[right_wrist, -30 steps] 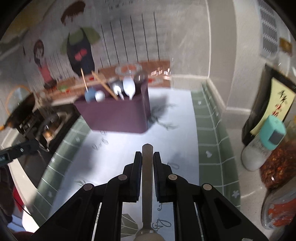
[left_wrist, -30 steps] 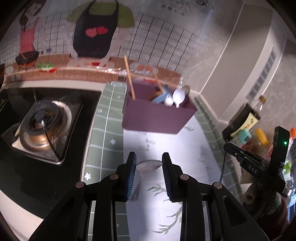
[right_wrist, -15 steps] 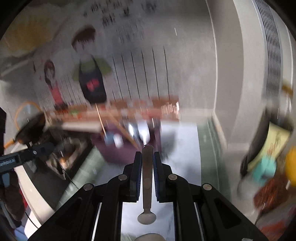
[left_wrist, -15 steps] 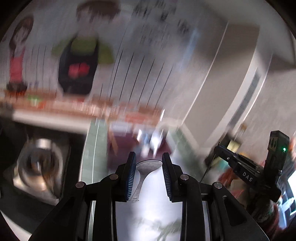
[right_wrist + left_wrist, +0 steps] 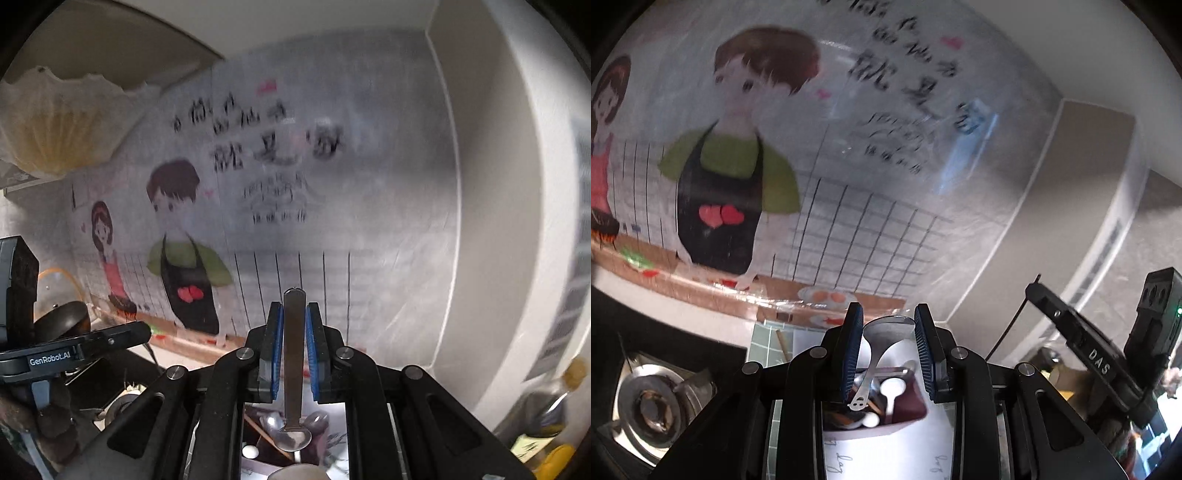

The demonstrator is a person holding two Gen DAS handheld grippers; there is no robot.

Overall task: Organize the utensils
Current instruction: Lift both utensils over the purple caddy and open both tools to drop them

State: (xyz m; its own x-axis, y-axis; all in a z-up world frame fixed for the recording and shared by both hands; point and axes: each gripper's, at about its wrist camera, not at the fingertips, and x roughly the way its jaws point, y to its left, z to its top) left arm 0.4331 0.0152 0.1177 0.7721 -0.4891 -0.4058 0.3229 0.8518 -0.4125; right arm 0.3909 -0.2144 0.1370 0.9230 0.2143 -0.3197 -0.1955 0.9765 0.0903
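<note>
My left gripper (image 5: 888, 325) is shut on the bowl of a metal spoon (image 5: 886, 332); its handle hangs down over the purple utensil box (image 5: 905, 415), which holds several spoons and chopsticks. My right gripper (image 5: 294, 325) is shut on the handle of a second metal spoon (image 5: 293, 354); its bowl hangs down above the same purple box (image 5: 314, 448). Both grippers are raised above the counter and tilted up toward the wall. The other gripper shows at the edge of each view.
A gas stove burner (image 5: 646, 406) lies at the lower left. A decorated backsplash wall (image 5: 849, 184) fills the back. Bottles and jars (image 5: 546, 435) stand at the right. A pan and lid (image 5: 62, 306) sit at the left.
Both grippers have lifted with their spoons and moved forward over the purple box, with the views tilting up toward the wall. The spoons now hang above the box.
</note>
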